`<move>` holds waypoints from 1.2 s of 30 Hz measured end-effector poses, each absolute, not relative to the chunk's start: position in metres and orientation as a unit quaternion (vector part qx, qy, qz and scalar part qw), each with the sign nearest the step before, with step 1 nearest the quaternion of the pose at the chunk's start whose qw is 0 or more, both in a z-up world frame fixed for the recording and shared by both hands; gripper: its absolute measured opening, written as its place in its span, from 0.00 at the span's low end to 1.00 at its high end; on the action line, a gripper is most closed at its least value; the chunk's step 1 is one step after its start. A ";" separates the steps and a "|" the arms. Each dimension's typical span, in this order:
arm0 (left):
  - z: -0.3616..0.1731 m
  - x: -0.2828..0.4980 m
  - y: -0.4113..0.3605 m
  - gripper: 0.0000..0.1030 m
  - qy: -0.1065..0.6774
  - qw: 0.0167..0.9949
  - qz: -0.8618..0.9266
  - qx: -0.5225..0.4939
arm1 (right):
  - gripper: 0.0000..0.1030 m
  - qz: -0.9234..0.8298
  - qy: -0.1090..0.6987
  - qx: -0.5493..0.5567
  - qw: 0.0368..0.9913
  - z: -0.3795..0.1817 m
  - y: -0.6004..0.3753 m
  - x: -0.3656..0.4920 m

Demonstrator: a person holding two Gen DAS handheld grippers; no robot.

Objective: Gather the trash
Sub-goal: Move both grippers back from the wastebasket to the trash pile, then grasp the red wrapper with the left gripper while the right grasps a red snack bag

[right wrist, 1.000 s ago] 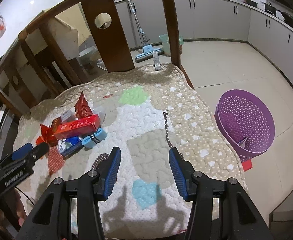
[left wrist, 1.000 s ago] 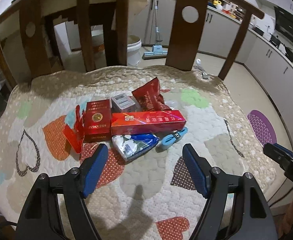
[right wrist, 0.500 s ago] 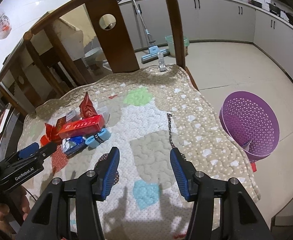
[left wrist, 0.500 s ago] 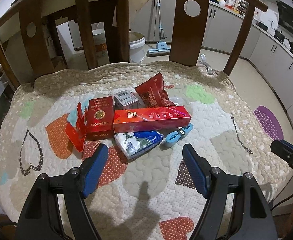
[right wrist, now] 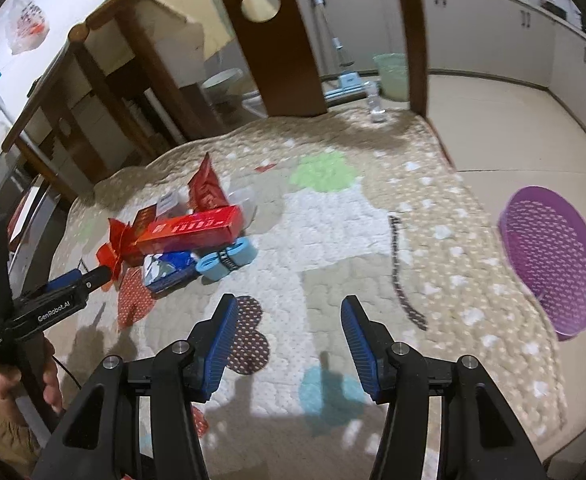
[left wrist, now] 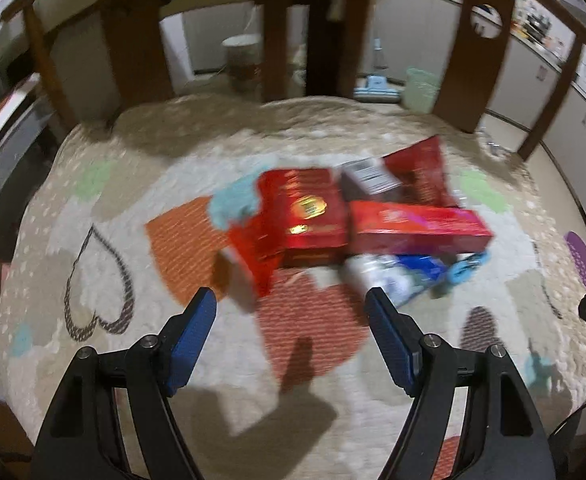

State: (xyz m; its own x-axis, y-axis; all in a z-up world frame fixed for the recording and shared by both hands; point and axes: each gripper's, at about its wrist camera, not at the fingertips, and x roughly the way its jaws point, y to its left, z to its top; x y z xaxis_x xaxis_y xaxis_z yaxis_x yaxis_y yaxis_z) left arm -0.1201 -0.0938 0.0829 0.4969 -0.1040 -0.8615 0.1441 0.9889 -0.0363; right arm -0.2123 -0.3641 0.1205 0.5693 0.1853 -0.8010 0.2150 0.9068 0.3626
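A pile of trash lies on the quilted chair cushion [left wrist: 133,360]: a red square box [left wrist: 305,216], a long red carton [left wrist: 417,230], a red foil bag [left wrist: 421,172], a small grey box [left wrist: 367,178], a blue-white wrapper [left wrist: 397,276] and a light blue clip [left wrist: 467,266]. My left gripper [left wrist: 291,312] is open and empty, just short of the red square box. My right gripper [right wrist: 289,320] is open and empty over the cushion [right wrist: 333,240], right of the pile [right wrist: 189,232]. The left gripper [right wrist: 73,284] also shows in the right wrist view.
A purple mesh basket [right wrist: 553,256] stands on the floor right of the chair. Dark wooden chair-back slats [left wrist: 481,40] rise behind the cushion. A mop [right wrist: 341,76], a green bin [right wrist: 391,76] and a white bucket [left wrist: 241,60] stand on the kitchen floor beyond.
My left gripper has swung left and closer to the pile, now facing the red square box; its view is motion-blurred. My right gripper has edged slightly forward.
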 end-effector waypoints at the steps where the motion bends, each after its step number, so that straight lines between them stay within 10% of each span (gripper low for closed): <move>1: 0.078 -0.119 -0.086 0.73 0.503 0.861 -0.071 0.013 | 0.56 0.000 0.466 0.217 0.858 0.117 -0.361 -0.207; 29: 0.032 -0.035 -0.047 0.73 0.538 0.831 -0.113 -0.086 | 0.66 0.062 0.456 0.183 0.869 0.105 -0.312 -0.062; 32: 0.032 -0.036 -0.042 0.35 0.539 0.820 -0.153 -0.121 | 0.66 0.064 0.466 0.179 0.864 0.098 -0.305 -0.036; 36: 0.038 -0.039 -0.039 0.24 0.531 0.821 -0.159 -0.134 | 0.66 0.067 0.483 0.143 0.861 0.089 -0.288 -0.011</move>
State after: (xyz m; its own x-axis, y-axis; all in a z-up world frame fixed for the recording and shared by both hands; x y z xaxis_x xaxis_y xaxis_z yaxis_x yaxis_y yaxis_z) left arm -0.0393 -0.0395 0.0381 0.3849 -0.4039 -0.8299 0.1200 0.9134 -0.3889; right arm -0.0106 -0.2878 0.0894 0.5245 0.2538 -0.8127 0.0223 0.9501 0.3111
